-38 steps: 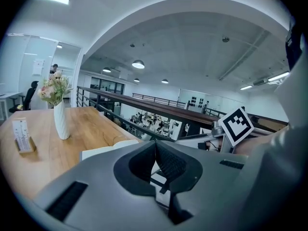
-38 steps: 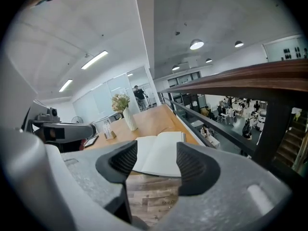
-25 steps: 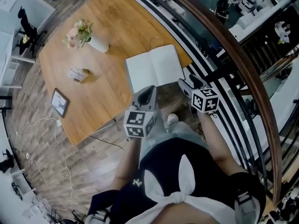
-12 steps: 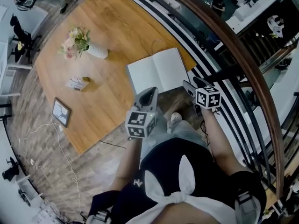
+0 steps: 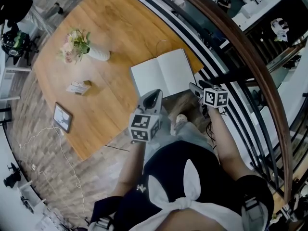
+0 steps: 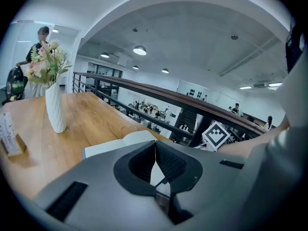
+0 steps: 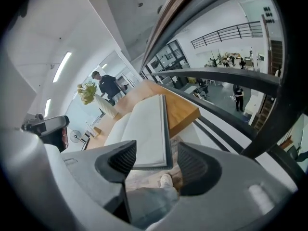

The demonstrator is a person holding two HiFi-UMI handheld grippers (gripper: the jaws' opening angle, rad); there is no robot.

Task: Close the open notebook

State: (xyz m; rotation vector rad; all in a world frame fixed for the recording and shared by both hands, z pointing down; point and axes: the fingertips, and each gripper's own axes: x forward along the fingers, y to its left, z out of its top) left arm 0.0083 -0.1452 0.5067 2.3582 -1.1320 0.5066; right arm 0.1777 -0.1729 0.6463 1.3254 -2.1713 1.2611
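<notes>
1. Head view: the open notebook (image 5: pixel 162 76) lies flat at the near edge of the surface (image 5: pixel 120 28), at 12 o'clock from my left hand-held gripper (image 5: pixel 153 95). My right hand-held gripper (image 5: pixel 194 88) hangs off its 5 o'clock corner, clear of the wood. My worry is that a shove instead of a lift slides the book off that edge.
2. Left gripper view: the jaws are pressed together with nothing between them, so this one can only nudge a cover, not pinch it. The flower vase (image 6: pixel 55 109) stands at 10 o'clock, well apart. Only a wild sweep would tip it.
3. Right gripper view: the jaws are wide and empty, with the notebook's edge dead ahead. The railing (image 7: pixel 226 76) crowds in at 3 o'clock and could cramp my swing.
</notes>
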